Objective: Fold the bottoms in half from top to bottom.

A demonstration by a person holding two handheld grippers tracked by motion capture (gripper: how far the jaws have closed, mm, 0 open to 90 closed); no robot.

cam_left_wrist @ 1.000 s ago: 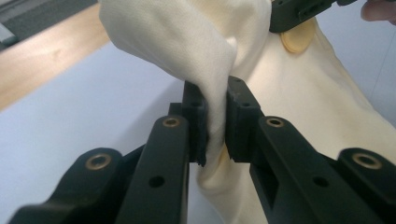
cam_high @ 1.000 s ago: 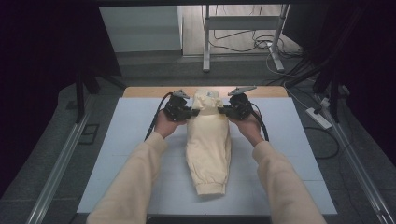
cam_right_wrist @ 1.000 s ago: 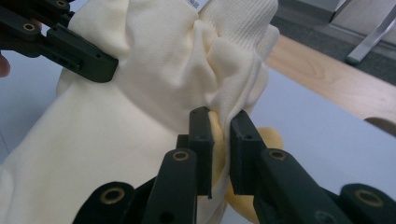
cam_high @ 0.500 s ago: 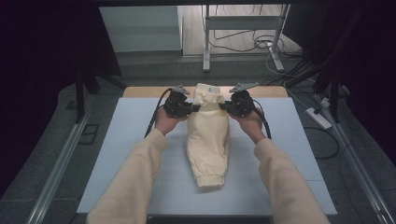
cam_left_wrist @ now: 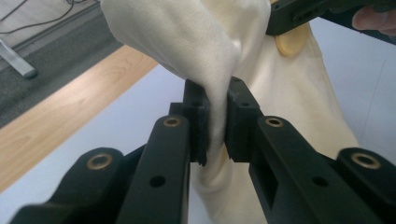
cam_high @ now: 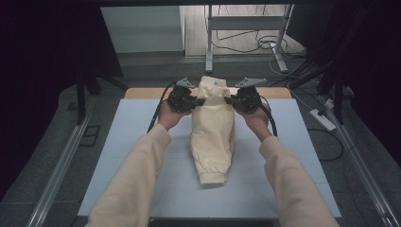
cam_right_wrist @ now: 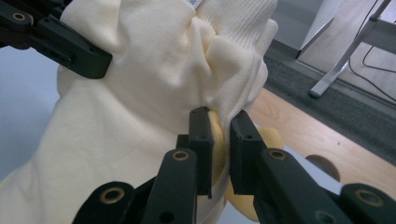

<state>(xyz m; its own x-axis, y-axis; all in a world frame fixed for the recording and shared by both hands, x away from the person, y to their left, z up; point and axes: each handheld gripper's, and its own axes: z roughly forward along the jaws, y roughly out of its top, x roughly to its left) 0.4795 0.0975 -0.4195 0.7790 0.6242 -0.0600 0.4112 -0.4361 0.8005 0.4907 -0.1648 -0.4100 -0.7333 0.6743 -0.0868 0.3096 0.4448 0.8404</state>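
Step in hand: I judge this as a lift-and-spread of the cream garment (cam_high: 213,127), both grippers holding its upper end raised near the far edge of the worktop (cam_high: 118,156).
Left gripper (cam_high: 195,101): my jaws are clamped on a fold of the cloth; in the left gripper view the fabric is pinched flat between the pads (cam_left_wrist: 201,126) and runs up and away over them.
Right gripper (cam_high: 231,100): closed on the opposite side of the same upper end; in the right gripper view a bunched fold sits between the jaws, with the ribbed band (cam_right_wrist: 243,21) standing above.
Garment, place: it lies along the middle of the worktop, the cuffed end (cam_high: 212,177) resting flat toward the near edge, the top end held up between my two grippers.
Garment against tools: the cloth hangs between and below both grippers, one on each side of it at about the same height.
Next move, my reading: keep both grips even, draw the two hands apart so the top opens flat, then lower it without letting the cuffed end drag askew.
Risk: a thin fold could slip out of either grip.
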